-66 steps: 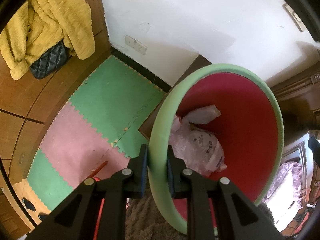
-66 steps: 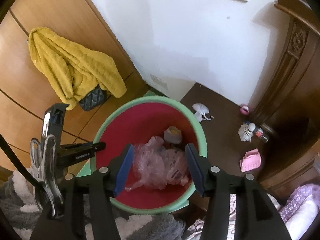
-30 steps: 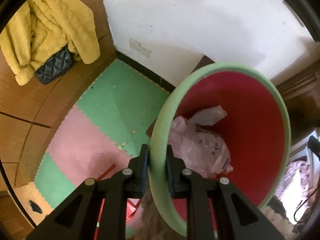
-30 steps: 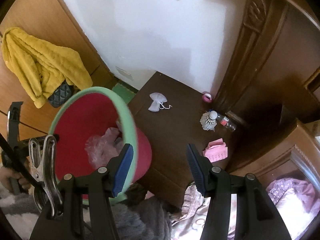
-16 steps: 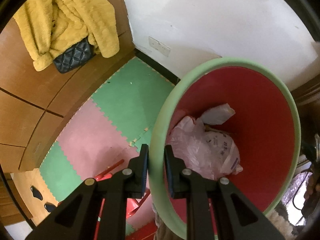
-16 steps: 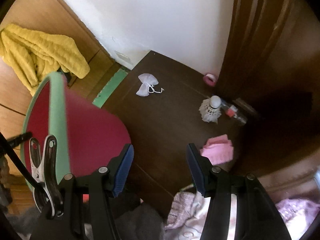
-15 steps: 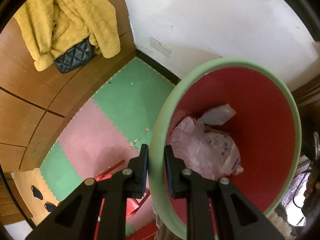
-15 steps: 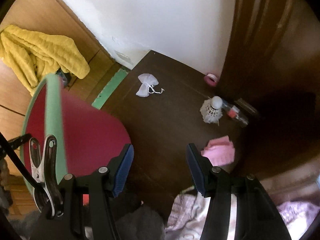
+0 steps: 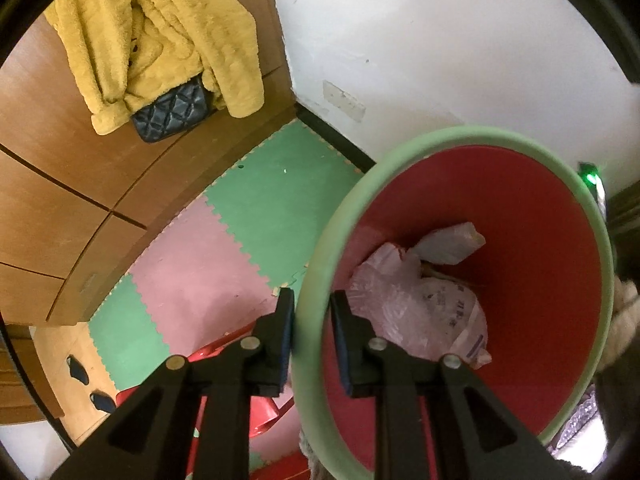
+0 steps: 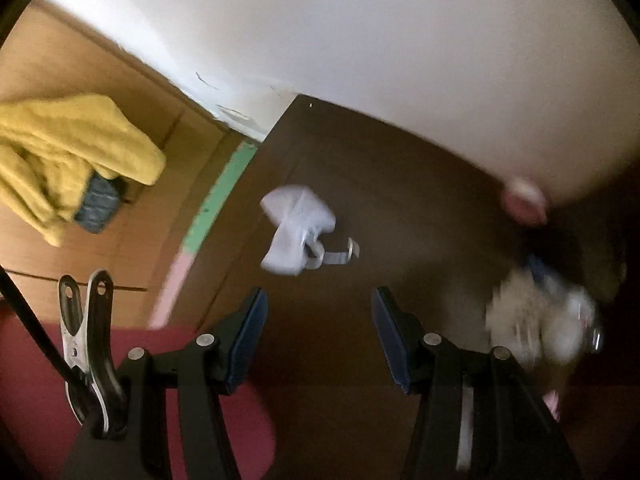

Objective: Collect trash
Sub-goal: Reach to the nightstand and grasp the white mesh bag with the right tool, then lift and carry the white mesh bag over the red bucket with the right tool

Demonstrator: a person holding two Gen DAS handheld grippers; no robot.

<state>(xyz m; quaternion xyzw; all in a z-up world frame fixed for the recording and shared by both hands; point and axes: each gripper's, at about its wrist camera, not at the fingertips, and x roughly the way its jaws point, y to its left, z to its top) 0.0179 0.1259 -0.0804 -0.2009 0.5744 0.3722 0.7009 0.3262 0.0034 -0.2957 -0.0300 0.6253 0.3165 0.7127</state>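
A red bin with a pale green rim (image 9: 460, 136) hangs tilted in the left wrist view. My left gripper (image 9: 312, 304) is shut on the near rim, one pad outside and one inside, its jaws just starting to ease open. Inside lie a pink plastic bag (image 9: 420, 312) and a white wrapper (image 9: 448, 238). My right gripper (image 10: 318, 300) is open and empty, low over a dark brown surface (image 10: 380, 184). A crumpled white scrap with a string (image 10: 298, 232) lies just beyond its fingertips. The bin's red wall (image 10: 160, 400) shows at lower left in the blurred right wrist view.
A blurred shuttlecock (image 10: 536, 320) and a small pink object (image 10: 524, 200) lie right of the scrap, near the white wall. A yellow fleece jacket (image 9: 160, 40) and a black quilted bag (image 9: 172, 114) hang on wooden cupboards. Green and pink foam mats (image 9: 260, 208) cover the floor.
My right gripper has dropped toward the dark surface, so the white scrap looms larger and the bin has slid to the lower left. The left gripper has rolled a little, still holding the rim.
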